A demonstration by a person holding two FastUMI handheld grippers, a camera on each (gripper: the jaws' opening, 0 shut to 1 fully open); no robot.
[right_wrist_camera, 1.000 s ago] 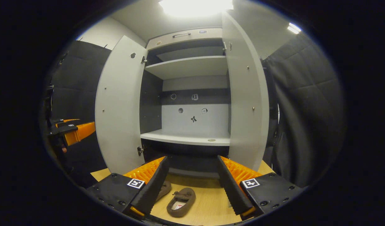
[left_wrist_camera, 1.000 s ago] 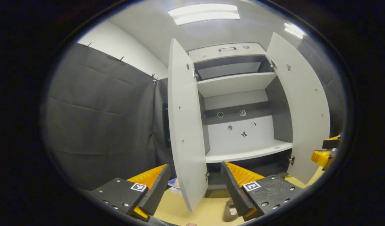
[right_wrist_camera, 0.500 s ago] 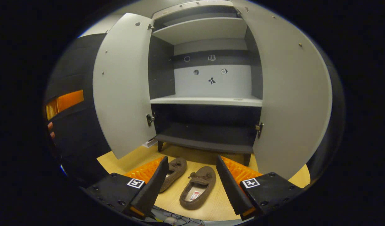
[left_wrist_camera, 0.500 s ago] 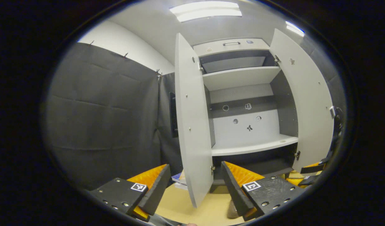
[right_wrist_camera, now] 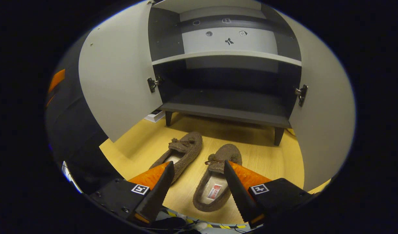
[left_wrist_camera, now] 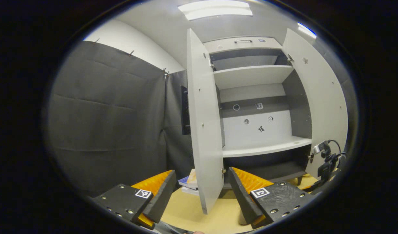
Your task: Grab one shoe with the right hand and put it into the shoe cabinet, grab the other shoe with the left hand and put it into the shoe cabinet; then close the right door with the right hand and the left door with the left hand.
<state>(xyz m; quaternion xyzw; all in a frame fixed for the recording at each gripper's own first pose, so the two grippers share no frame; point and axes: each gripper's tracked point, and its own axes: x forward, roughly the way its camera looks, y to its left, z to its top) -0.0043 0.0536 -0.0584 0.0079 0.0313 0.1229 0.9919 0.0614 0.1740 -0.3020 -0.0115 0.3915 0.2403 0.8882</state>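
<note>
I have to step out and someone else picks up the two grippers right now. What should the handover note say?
Right hand-held gripper: open, empty, low over the floor, above the two brown slippers; the right slipper lies between its fingers, not gripped.
Left hand-held gripper: open, empty, held higher, facing the edge of the open left door.
Things: left slipper and right slipper lie side by side on the wooden floor in front of the shoe cabinet. The right door is open too.
Done: nothing placed.
Left: grip and shelve one slipper with each gripper, then shut the right door, then the left.
</note>
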